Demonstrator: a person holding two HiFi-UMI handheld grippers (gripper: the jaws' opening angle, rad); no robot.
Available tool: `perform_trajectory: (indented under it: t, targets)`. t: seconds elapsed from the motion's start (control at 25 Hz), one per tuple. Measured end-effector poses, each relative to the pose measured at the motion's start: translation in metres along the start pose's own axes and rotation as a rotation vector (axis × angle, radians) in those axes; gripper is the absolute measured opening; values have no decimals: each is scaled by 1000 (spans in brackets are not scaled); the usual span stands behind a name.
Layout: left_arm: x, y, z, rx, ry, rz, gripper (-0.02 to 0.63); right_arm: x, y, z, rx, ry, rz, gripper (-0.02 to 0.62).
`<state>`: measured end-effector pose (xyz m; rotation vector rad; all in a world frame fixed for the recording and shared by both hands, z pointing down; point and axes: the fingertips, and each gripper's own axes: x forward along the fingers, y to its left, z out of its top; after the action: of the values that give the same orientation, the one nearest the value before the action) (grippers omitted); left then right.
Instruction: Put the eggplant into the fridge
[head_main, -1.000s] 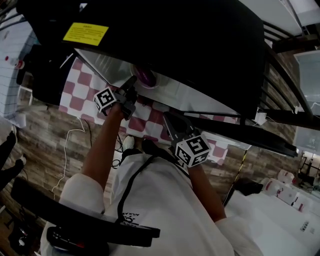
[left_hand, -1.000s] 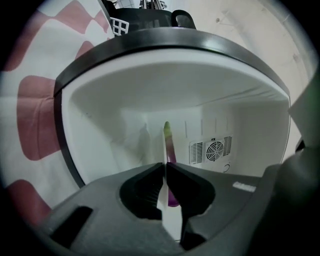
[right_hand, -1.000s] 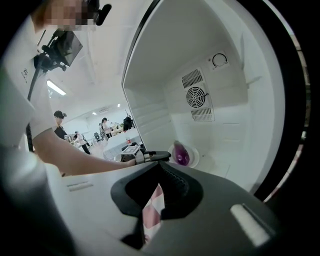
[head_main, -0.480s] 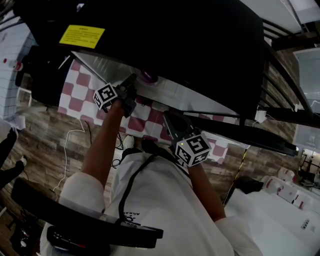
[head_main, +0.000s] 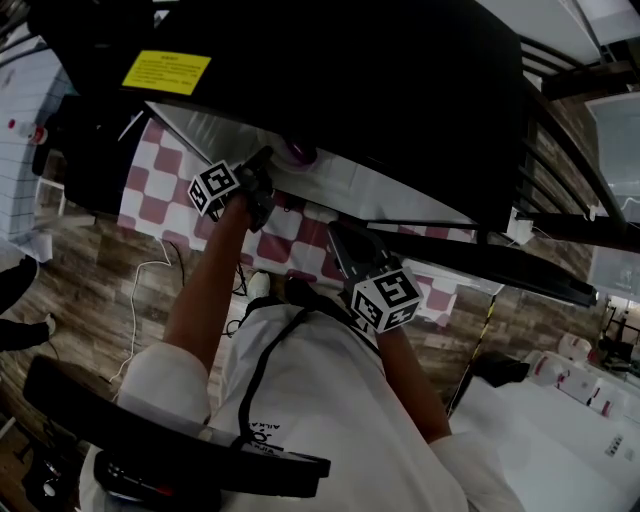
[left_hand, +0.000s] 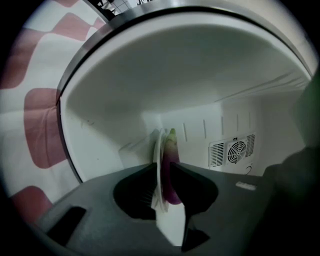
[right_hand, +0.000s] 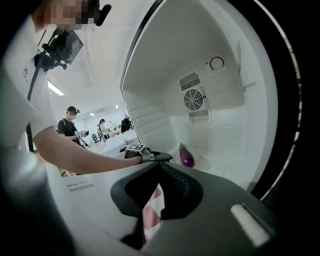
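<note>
The purple eggplant (left_hand: 171, 165) lies on a white plate (left_hand: 159, 150) inside the open white fridge (left_hand: 125, 90). My left gripper (left_hand: 162, 167) reaches into the fridge. Its jaws have just been opening, and the plate's rim and the eggplant's near end still stand between them with a small gap. The head view shows the eggplant (head_main: 297, 152) just past the left gripper (head_main: 265, 165) at the fridge mouth. In the right gripper view the eggplant (right_hand: 187, 157) rests on the fridge floor beside the left gripper (right_hand: 160, 156). My right gripper (right_hand: 159, 166) hangs back outside, shut and empty.
A fan vent (right_hand: 192, 100) is on the fridge's back wall. A red-and-white checked cloth (head_main: 160, 190) lies under the fridge's front. The fridge's dark outside (head_main: 350, 80) fills the top of the head view. People stand far off in the room (right_hand: 70, 125).
The left gripper has tipped a little and the plate with the eggplant sits slightly deeper in the fridge. The right gripper has stayed still.
</note>
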<state>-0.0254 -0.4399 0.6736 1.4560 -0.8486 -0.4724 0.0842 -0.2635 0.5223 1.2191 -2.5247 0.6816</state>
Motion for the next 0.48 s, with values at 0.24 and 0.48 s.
perform_trajectory:
  t: [0.24, 0.48]
  targets:
    - [3, -11, -1, 11, 11, -7, 214, -2, 2, 1, 2, -10, -1, 6]
    - [5, -17, -3, 24, 25, 14, 296, -4, 6, 7, -1, -33, -2, 6]
